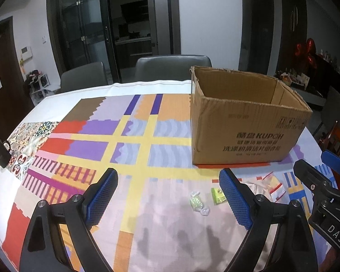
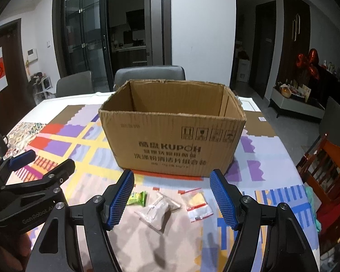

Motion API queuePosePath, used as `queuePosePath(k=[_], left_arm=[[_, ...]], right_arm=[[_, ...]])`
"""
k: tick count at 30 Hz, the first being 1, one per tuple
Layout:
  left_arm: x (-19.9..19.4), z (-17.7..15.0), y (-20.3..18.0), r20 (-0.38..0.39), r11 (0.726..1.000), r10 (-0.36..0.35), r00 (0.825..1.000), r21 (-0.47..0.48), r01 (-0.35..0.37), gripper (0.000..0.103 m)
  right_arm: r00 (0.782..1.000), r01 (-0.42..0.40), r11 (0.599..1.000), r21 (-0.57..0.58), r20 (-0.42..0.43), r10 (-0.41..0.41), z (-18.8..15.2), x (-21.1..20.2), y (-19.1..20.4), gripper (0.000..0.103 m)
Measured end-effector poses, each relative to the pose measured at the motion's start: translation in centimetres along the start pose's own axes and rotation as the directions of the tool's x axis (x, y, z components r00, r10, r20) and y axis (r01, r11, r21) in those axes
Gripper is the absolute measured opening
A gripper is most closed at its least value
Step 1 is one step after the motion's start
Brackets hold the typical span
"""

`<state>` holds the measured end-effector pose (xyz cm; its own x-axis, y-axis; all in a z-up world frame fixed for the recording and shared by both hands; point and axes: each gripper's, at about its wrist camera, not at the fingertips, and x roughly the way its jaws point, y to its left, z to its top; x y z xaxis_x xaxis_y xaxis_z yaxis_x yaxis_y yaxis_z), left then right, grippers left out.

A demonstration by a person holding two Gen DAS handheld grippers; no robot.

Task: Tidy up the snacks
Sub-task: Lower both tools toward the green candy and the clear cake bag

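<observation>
Cardboard box, 1, behind 4 snack packets.

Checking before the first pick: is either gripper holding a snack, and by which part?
Nothing is held. The left gripper and right gripper are both open above the snack packets on the table.

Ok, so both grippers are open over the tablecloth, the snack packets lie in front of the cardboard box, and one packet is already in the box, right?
Not quite. In the right wrist view the cardboard box shows no packet inside, though its floor is hidden. The rest holds: left gripper and right gripper are open, and the green packet, clear packet and yellow packet lie in front of it.
</observation>
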<state>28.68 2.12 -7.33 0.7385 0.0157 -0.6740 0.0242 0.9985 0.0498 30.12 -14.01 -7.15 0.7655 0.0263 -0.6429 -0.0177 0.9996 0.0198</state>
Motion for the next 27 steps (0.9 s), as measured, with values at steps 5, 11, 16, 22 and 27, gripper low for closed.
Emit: queuePosePath(k=[5,11,16,22,27], left_arm=[[0.6,-0.6,-0.9,-0.01,0.999,-0.029,1.0,0.016,0.029,0.092],[1.8,-1.0,-2.8,-0.032,0.997,-0.066,0.997,0.042,0.067,0.092],[3.2,-1.4,-4.3,-0.061,0.993,-0.096,0.994,0.062,0.1,0.091],[5.0,-1.8,-5.8,-0.099,0.989,-0.112,0.989,0.083,0.121,0.086],[6.5,-2.3,-6.6,-0.132,0.987,-0.119,0.984,0.09,0.131,0.082]], right_arm=[[1.0,0.017,1.0,0.001,-0.019,-0.017,-0.8,0.5,-0.5,0.07],[0.998,0.037,0.999,0.003,-0.043,-0.037,-1.5,1.2,-1.9,0.07],[0.997,0.049,0.999,-0.004,-0.063,-0.049,-2.1,1.8,-3.1,0.07],[0.994,0.06,0.998,0.01,-0.093,-0.059,-3.0,3.2,-4.5,0.07],[0.991,0.058,0.998,0.018,-0.12,-0.056,-3.7,4.6,-5.1,0.07]])
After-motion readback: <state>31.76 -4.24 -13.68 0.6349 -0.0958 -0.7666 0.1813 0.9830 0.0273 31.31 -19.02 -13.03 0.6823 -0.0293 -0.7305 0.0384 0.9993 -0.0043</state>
